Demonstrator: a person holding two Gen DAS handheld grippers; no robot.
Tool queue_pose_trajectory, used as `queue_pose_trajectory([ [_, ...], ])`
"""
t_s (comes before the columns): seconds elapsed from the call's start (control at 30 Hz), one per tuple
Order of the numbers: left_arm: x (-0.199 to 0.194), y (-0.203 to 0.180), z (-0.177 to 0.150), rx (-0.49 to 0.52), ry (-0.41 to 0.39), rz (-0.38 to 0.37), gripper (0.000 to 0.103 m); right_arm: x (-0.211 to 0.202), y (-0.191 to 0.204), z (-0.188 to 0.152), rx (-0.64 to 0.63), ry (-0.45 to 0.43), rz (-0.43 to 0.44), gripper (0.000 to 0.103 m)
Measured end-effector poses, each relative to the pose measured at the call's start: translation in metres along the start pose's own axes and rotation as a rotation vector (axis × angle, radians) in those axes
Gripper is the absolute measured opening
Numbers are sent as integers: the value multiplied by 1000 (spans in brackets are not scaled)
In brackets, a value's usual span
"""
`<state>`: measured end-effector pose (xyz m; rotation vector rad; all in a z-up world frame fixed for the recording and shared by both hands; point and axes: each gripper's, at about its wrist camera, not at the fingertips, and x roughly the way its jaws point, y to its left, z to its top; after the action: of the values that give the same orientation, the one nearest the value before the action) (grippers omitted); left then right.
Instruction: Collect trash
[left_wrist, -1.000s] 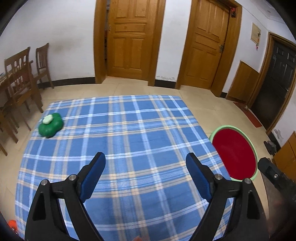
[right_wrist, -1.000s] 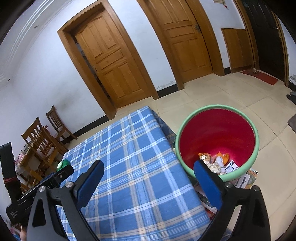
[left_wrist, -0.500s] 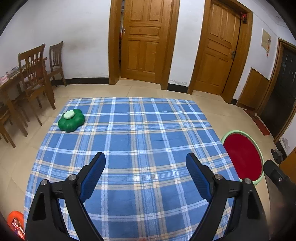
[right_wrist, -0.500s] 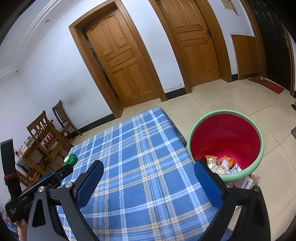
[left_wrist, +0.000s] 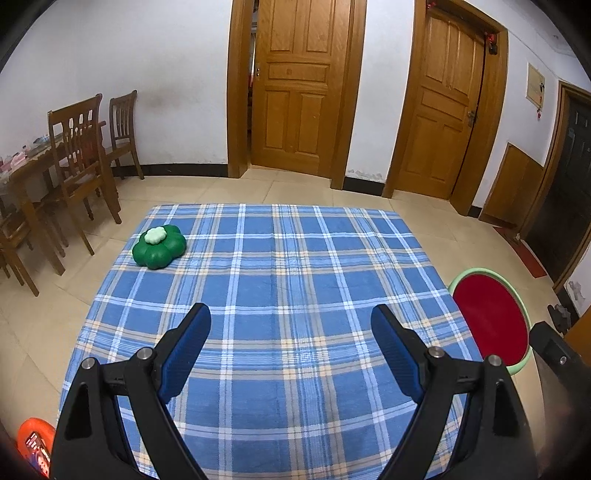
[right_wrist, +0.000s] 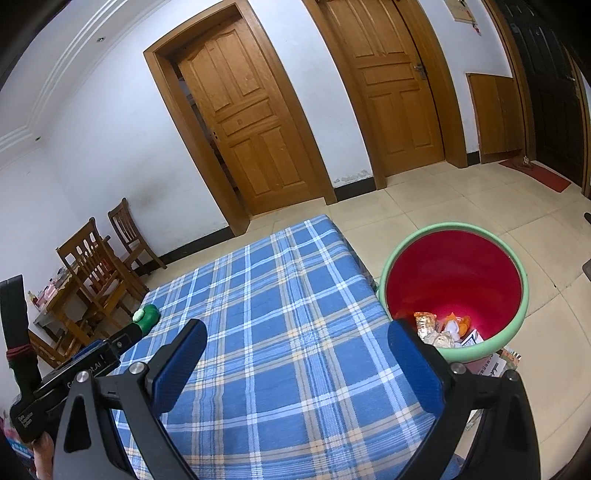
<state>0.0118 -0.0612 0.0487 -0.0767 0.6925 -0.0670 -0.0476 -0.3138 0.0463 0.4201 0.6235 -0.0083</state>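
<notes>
While I look across the checked blue cloth covering the surface, I find one item on it: a green flower-shaped object with a pale centre, near the far left corner. Beyond that corner stand wooden chairs and a wooden dining table with small items I cannot identify. Two closed wooden doors occupy the far wall, and a dark door the right-hand wall. Nothing lies on the cloth between either gripper and the green object.

The trash, crumpled wrappers and paper, sits at the bottom of a red bin with a green rim, which stands on the tiled floor just beside the right edge of the surface. More printed paper lies on the floor touching the bin's base. An orange item shows at the lower left edge of the left view; I cannot tell what it is.

My left gripper hangs above the near part of the cloth, tilted downward, its jaws spread wide and holding nothing. My right gripper is likewise pitched down over the near right part of the surface, jaws wide apart and empty, the right finger overlapping the bin's near rim in view.
</notes>
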Motion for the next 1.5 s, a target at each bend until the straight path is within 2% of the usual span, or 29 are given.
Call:
queue_pose_trajectory([
  [1.5, -14, 9, 1, -16, -23, 4, 88, -3, 9, 2, -7, -5, 5, 100],
])
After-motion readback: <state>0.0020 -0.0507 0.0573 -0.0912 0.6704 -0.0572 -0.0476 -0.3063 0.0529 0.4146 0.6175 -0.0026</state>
